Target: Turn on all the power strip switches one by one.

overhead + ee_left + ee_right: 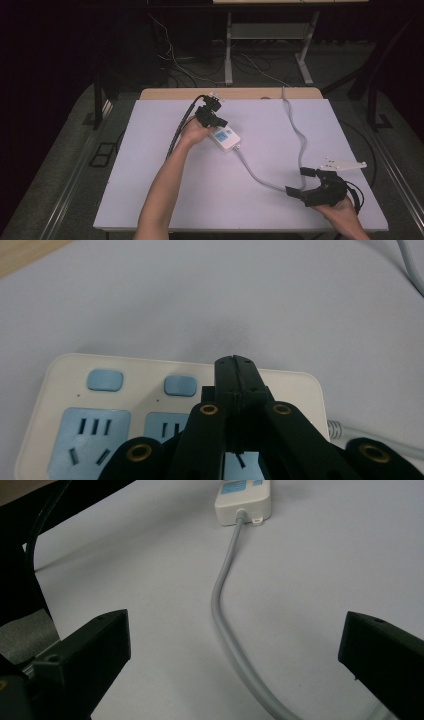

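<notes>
A white power strip (225, 137) with blue sockets and blue switches lies mid-table on the pale sheet. In the left gripper view the strip (60, 385) sits right under my left gripper (236, 362), whose jaws are pressed together with nothing between them, tips over the strip's far edge beside a blue switch (180, 385). In the high view the left gripper (218, 121) rests at the strip's far end. My right gripper (298, 181) stands open near the front right, around the strip's grey cable (260, 177). The cable (222, 595) runs between its spread jaws toward the strip (243, 499).
The grey cable (296, 127) loops back across the table's right side and off the far edge. A wooden strip (165, 93) borders the far side. Desk legs and loose wires (227, 60) stand on the floor beyond.
</notes>
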`<state>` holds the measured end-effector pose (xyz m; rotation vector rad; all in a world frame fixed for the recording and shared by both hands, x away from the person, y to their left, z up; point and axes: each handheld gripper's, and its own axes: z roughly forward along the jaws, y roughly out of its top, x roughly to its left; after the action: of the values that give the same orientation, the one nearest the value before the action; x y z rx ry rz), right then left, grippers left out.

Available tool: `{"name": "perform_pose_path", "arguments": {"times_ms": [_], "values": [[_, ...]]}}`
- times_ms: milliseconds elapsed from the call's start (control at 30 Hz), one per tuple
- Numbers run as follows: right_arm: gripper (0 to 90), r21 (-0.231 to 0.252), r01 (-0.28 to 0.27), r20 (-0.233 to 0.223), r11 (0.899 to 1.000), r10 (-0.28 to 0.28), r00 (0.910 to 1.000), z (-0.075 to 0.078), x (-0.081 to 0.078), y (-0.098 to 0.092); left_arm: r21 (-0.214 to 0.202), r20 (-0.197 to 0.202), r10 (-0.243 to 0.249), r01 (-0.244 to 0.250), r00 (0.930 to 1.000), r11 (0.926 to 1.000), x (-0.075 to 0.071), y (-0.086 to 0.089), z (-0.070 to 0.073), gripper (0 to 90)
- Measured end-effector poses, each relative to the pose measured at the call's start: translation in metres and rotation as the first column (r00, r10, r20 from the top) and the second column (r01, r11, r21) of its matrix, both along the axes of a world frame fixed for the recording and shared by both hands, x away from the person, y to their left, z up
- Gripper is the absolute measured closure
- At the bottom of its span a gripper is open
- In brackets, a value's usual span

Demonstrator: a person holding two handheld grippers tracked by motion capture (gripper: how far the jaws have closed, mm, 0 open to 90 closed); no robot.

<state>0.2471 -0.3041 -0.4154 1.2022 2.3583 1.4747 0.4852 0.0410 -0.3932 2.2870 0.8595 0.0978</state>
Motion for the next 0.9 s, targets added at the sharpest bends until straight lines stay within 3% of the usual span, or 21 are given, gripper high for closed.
{"name": "perform_pose_path", "arguments": {"times_ms": [167,467,900], "values": [[0.3,-0.002,0.001,-0.003,1.0,-0.001,1.0,-0.001,0.0,0.001,-0.022,0.017,0.018,-0.017,0.9997,0.9996,0.004,0.008,0.011,89.9],[0.3,-0.003,0.001,-0.005,1.0,-0.001,1.0,-0.001,0.0,0.001,-0.02,0.04,0.041,-0.041,0.9983,0.999,0.014,0.018,0.023,89.9],[0.3,-0.003,-0.001,-0.004,1.0,0.001,1.0,-0.001,0.001,0.002,-0.006,0.02,0.049,-0.049,0.9986,0.9988,0.02,0.012,0.006,89.8]]}}
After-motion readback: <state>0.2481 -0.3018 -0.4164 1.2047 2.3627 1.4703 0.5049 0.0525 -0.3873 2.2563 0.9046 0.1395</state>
